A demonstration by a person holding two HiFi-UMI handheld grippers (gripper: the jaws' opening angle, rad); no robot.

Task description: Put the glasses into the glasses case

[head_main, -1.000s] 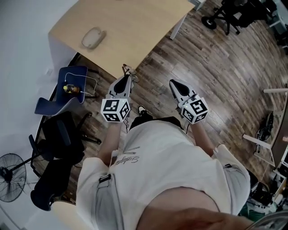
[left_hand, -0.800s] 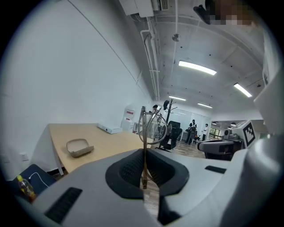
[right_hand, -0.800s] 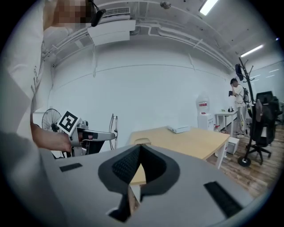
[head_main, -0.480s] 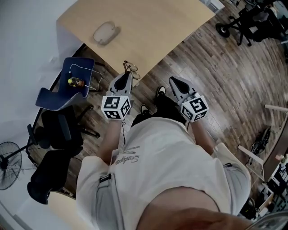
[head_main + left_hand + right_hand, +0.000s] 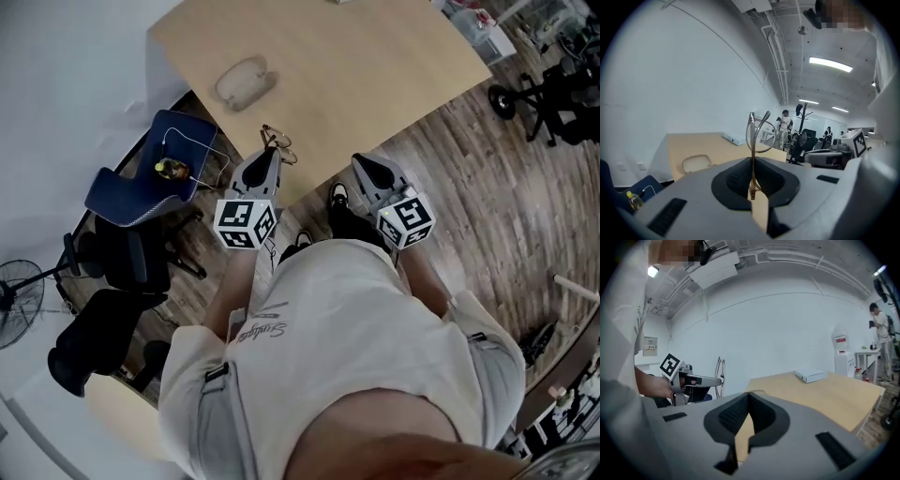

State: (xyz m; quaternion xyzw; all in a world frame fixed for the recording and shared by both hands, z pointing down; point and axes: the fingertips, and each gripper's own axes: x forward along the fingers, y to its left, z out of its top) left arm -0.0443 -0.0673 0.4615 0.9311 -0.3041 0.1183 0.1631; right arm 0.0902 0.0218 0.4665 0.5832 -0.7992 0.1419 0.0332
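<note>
Glasses [image 5: 753, 140] stood upright in the left gripper [image 5: 752, 161], whose jaws were pressed together on one thin temple arm, with the lenses and the rest of the frame rising above the jaw tips. The right gripper [image 5: 749, 394] had its jaws closed tip to tip, with nothing between them.

In the head view the left gripper [image 5: 270, 155] held the glasses [image 5: 277, 142] at the near edge of the light wooden table [image 5: 375, 66]. The right gripper [image 5: 361, 161] hung beside it on the person's right, the two apart from each other, with the dark wooden floor [image 5: 487, 187] beyond them. From the right gripper view, the glasses [image 5: 721, 373] showed side-on past the tip of the other tool.

The glasses case [image 5: 243, 82], a pale oval shape, lay flat on the table farther in from the edge, well apart from the glasses; whether its lid was open could not be told. The left gripper view showed it [image 5: 696, 164] low and to the left of the jaws. A white box [image 5: 811, 375] sat on the far part of the table [image 5: 825, 394]. A blue chair [image 5: 141, 183] stood left of the table, beside the wall.
</note>
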